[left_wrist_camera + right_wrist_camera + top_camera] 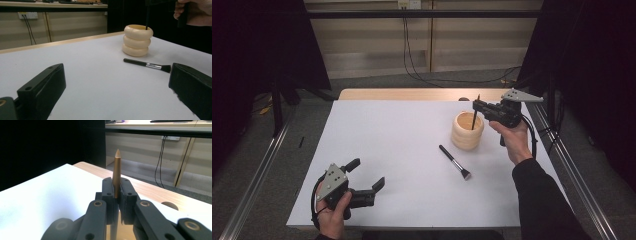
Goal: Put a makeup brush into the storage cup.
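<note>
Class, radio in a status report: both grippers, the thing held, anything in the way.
Right gripper shut on slim stick, lower end in ribbed cup. Left gripper open, idle. Makeup brush lying beside cup, not blocking.

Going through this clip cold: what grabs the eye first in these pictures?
The right gripper, at the table's far right, is shut on a thin upright stick whose lower end dips into the cream ringed holder. Just in front of the holder a black makeup brush lies flat on the white table. The left gripper rests at the near left corner, jaws wide open around nothing.
</note>
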A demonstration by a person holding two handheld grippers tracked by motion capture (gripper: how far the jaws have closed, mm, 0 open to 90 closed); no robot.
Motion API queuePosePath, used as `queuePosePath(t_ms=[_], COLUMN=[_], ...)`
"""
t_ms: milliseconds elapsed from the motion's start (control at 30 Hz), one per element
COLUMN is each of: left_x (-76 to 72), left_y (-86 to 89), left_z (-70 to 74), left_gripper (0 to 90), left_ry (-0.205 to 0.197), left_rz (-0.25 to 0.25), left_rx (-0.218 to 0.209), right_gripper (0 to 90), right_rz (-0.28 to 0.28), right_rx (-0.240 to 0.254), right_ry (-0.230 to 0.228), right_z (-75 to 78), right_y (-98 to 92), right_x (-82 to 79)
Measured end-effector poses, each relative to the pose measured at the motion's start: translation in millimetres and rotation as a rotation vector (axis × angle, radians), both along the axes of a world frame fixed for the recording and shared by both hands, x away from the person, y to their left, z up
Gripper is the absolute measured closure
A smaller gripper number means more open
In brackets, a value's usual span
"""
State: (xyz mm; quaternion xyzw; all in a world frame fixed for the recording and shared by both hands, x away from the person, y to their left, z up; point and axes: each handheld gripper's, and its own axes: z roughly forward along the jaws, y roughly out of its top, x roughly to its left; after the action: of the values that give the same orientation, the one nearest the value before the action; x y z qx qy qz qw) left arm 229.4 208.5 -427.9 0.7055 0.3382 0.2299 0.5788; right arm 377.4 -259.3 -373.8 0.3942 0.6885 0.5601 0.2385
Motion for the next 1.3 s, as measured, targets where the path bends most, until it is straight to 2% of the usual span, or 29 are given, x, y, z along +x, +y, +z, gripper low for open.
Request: queuePosePath(t_ms=[567, 1000, 1100, 1233, 1300], left_x=[-0.2, 0.1, -0.1, 0.0, 0.1], left_y=[0.8, 1.1, 1.6, 1.3, 1.4], left_z=[0.9, 0.7, 0.9, 0.7, 0.7], left_gripper=[1.0, 1.1, 1.1, 1.0, 1.0], left_ry=[-0.008, -0.009, -0.013, -0.010, -0.010], left_rz=[-0.003, -0.003, 0.003, 0.004, 0.000], left_rx=[0.012, 0.015, 0.023, 0.022, 0.019], right_gripper=[83.2, 79.2, 74.8, 61.7, 47.0], right_rz=[0.007, -0.004, -0.009, -0.016, -0.027], right_rx=[-0.010, 0.005, 0.010, 0.018, 0.015], right_ry=[0.022, 0.024, 0.022, 0.010, 0.002], right_z=[-9.7, -13.2, -12.9, -13.1, -12.5], right_y=[-0.2, -3.4, -3.6, -3.3, -2.0], right_x=[-0.2, -1.6, -2.5, -4.1, -5.4])
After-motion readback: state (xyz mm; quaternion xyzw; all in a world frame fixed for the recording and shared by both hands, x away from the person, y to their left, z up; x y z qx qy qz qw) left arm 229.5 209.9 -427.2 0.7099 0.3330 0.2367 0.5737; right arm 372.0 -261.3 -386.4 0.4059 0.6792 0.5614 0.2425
